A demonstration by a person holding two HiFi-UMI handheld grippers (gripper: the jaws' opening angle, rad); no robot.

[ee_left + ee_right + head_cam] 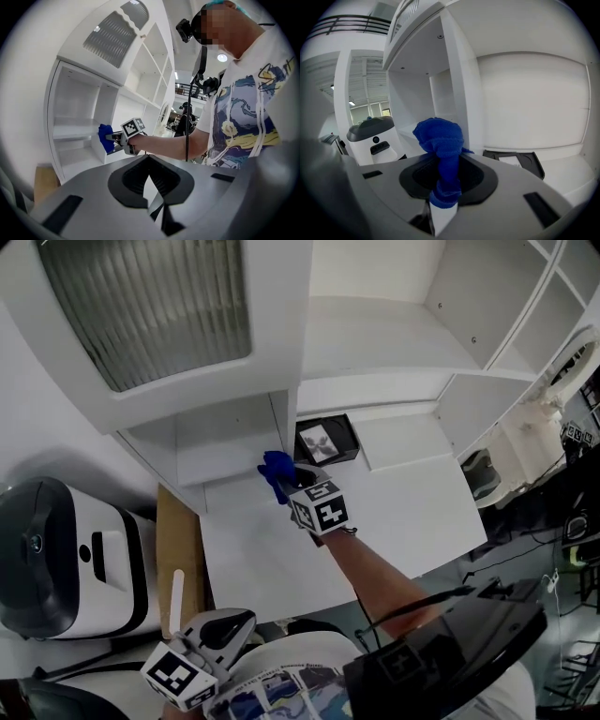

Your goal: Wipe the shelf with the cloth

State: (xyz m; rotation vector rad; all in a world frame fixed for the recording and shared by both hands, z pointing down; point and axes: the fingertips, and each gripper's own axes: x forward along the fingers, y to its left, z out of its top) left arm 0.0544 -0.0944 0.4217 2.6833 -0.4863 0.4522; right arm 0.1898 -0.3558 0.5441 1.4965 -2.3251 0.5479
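While the white shelf unit [394, 343] fills most of the head view, its lowest board spreads toward the lower centre of the frame and an upright divider [284, 418] stands at the centre. At the left edge sits a rounded white-and-black machine [66, 559], with a flat piece of cardboard [178, 549] just to its right, beside the shelf unit's foot. The person's bare forearm [375, 568] reaches from the lower right toward the middle of the frame. A black tray [326, 442] lies on the shelf just right of the divider.

The right tongs [292, 482], near the centre of the head view, are clamped on a blue cloth [277, 472]. The right gripper view shows the cloth [440, 140] pinched between the jaws low down and bunched into a ball above them. The ball is up at the divider's front edge, left of the tray [515, 159]; whether it presses on the white surface cannot be told.

The left tongs [220, 629] sit at the lower left of the head view, well apart from the shelf work. Their jaws are drawn together with nothing between them, as the left gripper view shows [151, 197]. That view also takes in the cloth [105, 137] at centre left.
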